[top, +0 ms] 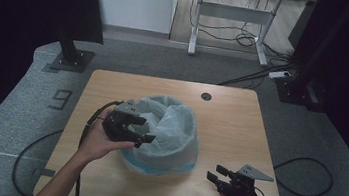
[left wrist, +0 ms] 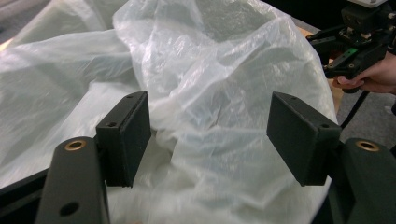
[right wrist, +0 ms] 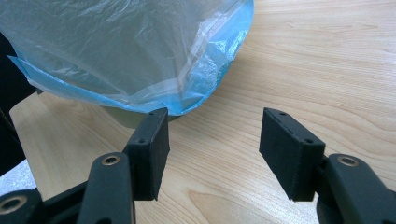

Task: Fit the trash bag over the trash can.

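At the middle of the high view, the bag (top: 171, 128) drapes over a bin (right wrist: 126, 116) as its liner. The left gripper (top: 146, 130) hovers spread at its rim, pinching nothing; the right gripper (top: 213, 173) waits spread at lower right.

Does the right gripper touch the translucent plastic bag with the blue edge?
Apart. In the high view, bare wooden table separates the right gripper from the plastic bag.
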Available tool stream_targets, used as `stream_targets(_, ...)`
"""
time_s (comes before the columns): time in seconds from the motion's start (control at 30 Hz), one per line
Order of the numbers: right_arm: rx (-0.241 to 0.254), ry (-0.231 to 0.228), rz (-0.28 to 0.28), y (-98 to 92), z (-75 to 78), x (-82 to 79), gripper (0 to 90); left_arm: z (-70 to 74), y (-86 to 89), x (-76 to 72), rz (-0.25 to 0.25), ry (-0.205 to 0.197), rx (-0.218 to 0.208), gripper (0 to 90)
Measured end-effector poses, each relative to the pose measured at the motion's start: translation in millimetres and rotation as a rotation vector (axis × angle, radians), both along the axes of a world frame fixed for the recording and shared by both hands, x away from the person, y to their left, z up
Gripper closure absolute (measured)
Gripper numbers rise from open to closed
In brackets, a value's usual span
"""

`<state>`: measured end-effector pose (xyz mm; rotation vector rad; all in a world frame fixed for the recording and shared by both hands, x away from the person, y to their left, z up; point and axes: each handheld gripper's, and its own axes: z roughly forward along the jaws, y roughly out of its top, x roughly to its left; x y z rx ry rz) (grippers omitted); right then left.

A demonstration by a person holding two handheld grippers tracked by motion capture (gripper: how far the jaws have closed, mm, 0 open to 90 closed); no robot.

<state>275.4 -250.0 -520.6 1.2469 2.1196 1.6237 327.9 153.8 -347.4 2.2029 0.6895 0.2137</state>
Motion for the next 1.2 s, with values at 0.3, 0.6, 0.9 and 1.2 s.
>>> stream_targets(0.3,-0.018,-0.005,0.013,4.5,-0.6,4.4,41.6,-8.5,28.9,-23.6,0.054,-0.018,-0.088,30.1)
stream_targets(0.6,-0.015,-0.001,0.003,-0.5,-2.1,4.3,41.5,-14.8,53.2,-43.7,0.1,-0.056,-0.133,30.1)
stream_targets(0.9,-0.015,0.009,0.001,-2.8,-3.8,5.2,41.4,-21.3,67.3,-58.9,0.097,-0.058,-0.125,29.8)
stream_targets(1.2,-0.019,0.015,0.009,-2.1,-5.4,5.6,40.9,-37.8,85.6,-73.7,0.12,-0.044,-0.121,29.8)
